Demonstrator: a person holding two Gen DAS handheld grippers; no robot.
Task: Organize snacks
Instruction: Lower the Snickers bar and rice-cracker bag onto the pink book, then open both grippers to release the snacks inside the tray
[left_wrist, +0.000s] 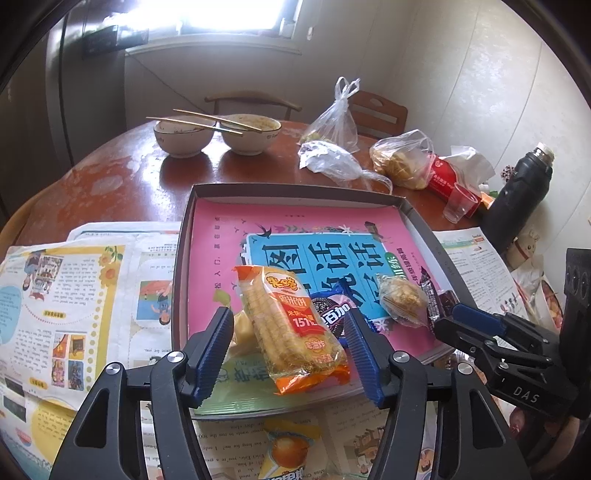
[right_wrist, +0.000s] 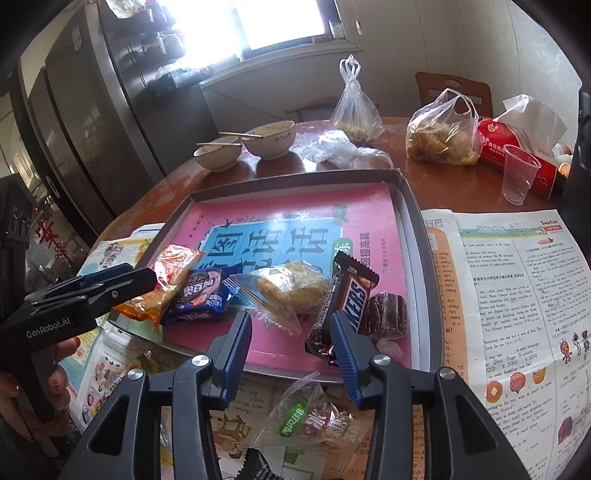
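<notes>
in the shallow tray (left_wrist: 192, 258), at six o'clock, we see the orange rice-cracker packet (left_wrist: 291, 328) lying loose between our left gripper's (left_wrist: 291, 354) parted jaws, our right gripper (right_wrist: 291, 354) also apart beside the snickers bar (right_wrist: 341, 306); it looks light, crinkly, brittle, best pinched across its middle.

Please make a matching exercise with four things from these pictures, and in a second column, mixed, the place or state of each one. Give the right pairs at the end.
Things:
1. Snickers bar
2. Chopsticks
3. Clear plastic cup
4. Orange corn snack packet

Places or states:
A. lying across the bowls
B. standing empty on the bare table beside the red packet
C. in the tray, between the open left fingers
D. in the tray, beside a dark wrapped cake

Pairs: 1-D, 2-A, 3-B, 4-C
</notes>
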